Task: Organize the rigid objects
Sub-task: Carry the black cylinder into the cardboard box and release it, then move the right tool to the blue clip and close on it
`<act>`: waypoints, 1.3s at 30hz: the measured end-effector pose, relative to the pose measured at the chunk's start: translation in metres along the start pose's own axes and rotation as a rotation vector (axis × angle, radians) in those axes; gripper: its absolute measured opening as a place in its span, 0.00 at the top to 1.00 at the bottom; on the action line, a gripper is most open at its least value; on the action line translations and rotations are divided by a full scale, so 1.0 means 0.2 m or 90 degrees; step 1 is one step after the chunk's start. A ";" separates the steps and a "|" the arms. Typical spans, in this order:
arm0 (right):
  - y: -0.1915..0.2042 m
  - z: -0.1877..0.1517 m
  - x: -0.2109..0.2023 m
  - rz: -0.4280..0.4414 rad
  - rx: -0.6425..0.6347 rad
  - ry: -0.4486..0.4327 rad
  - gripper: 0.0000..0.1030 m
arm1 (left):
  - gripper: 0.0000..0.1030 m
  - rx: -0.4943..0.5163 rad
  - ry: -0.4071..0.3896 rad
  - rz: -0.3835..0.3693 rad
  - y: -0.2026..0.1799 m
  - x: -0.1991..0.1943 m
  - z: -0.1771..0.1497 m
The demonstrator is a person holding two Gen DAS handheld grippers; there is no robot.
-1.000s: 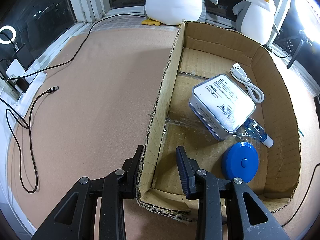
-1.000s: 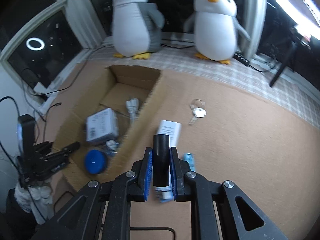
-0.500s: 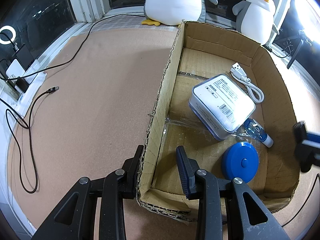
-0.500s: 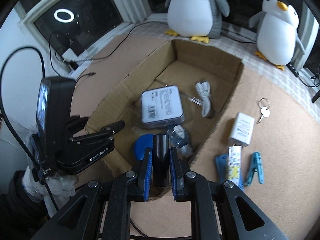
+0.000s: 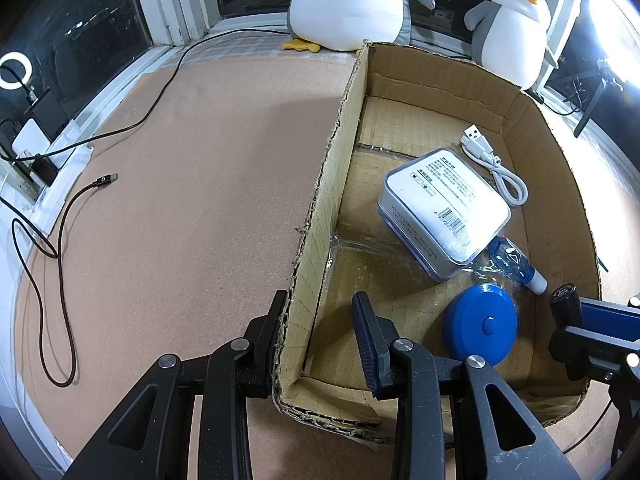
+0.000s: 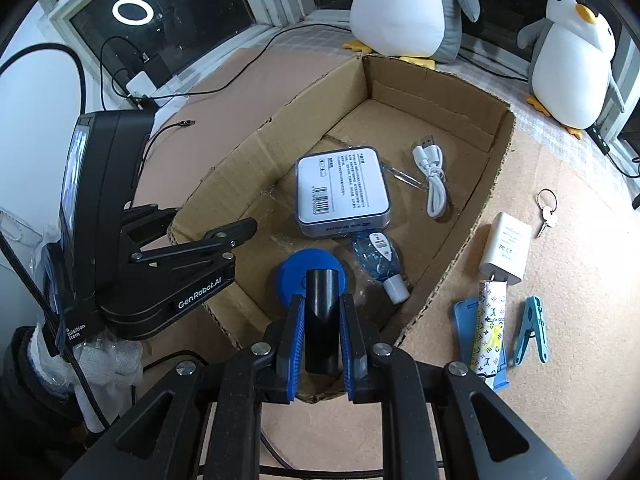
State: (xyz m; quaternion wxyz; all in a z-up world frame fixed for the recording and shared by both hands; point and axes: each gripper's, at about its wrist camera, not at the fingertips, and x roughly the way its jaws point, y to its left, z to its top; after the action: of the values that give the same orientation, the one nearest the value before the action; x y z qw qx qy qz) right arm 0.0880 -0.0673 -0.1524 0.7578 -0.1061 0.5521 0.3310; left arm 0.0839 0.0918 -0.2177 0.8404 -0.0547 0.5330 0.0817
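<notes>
Left gripper (image 6: 240,232) body reads "GenRobot.AI".

A cardboard box (image 6: 496,152) on the tabletop (image 6: 540,380) holds a tin (image 6: 342,190), cable (image 6: 432,176) and disc (image 6: 296,272) (nearest); a charger (image 6: 506,248), clip (image 6: 530,330) and keys (image 6: 547,210) lie right.

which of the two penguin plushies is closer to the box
The larger penguin plushie, the one whose yellow feet sit right behind the far corner of the cardboard box. The smaller penguin plushie, with the orange beak, sits farther off to the right.
</notes>
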 end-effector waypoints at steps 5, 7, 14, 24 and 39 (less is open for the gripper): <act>0.01 0.00 -0.03 0.008 0.005 -0.018 0.70 | 0.67 0.002 0.000 -0.001 0.00 0.00 0.00; 0.00 0.00 -0.05 0.015 0.010 -0.025 0.70 | 0.67 0.002 -0.002 0.000 0.00 0.00 0.00; -0.15 -0.04 -0.22 0.026 0.072 -0.074 0.69 | 0.67 0.000 -0.004 -0.002 0.01 0.00 0.00; -0.61 -0.13 -0.36 -0.041 0.216 -0.103 0.69 | 0.67 0.015 -0.003 0.002 0.00 0.00 0.00; -0.83 -0.15 -0.09 -0.054 0.259 -0.013 0.63 | 0.58 0.003 0.001 0.007 0.02 0.01 0.00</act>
State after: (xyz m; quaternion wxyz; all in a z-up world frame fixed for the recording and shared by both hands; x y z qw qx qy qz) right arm 0.1635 -0.2164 -0.1807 0.7826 0.0295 0.5947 0.1814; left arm 0.0841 0.0969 -0.2192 0.8395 -0.0502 0.5343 0.0852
